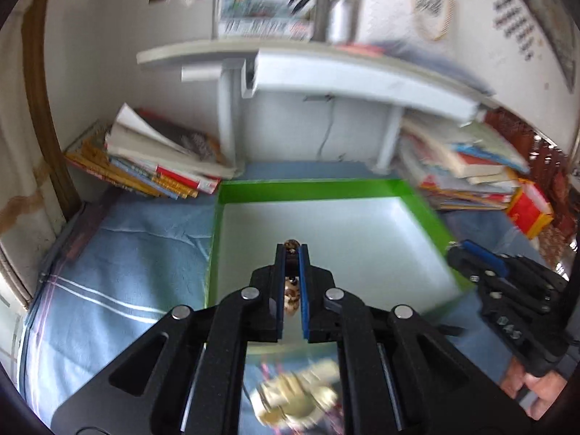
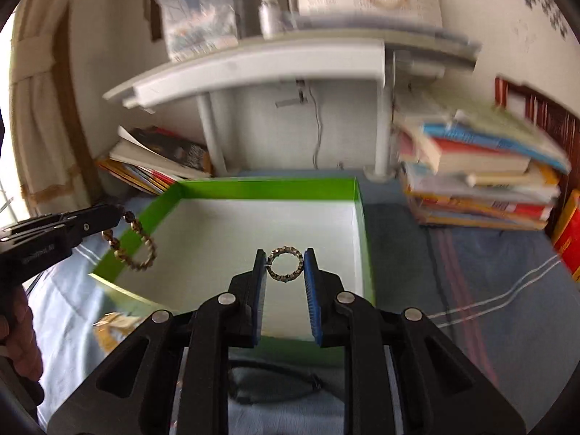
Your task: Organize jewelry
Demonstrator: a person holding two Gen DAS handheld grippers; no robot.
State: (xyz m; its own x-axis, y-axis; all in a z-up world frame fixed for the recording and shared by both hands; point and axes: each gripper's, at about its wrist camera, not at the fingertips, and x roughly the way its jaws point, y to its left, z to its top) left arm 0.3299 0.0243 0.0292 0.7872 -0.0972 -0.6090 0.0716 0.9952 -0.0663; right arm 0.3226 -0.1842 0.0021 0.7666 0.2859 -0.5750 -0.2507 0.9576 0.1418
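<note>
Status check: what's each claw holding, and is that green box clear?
Left gripper shut on beaded bracelet. Right gripper shut on ring bracelet. Both over green box, box empty. Nothing in the way.

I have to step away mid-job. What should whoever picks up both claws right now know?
Left claw: shut on a brown beaded bracelet, which hangs at the green box's left wall.
Right claw: shut on a small metal ring-shaped bracelet, held above the box's white floor.
Done: both pieces picked up. The box looks empty so far.
Left: lower each piece into the box and release. More gold-coloured jewelry lies blurred on the blue cloth in front of the box; collect that next.
</note>
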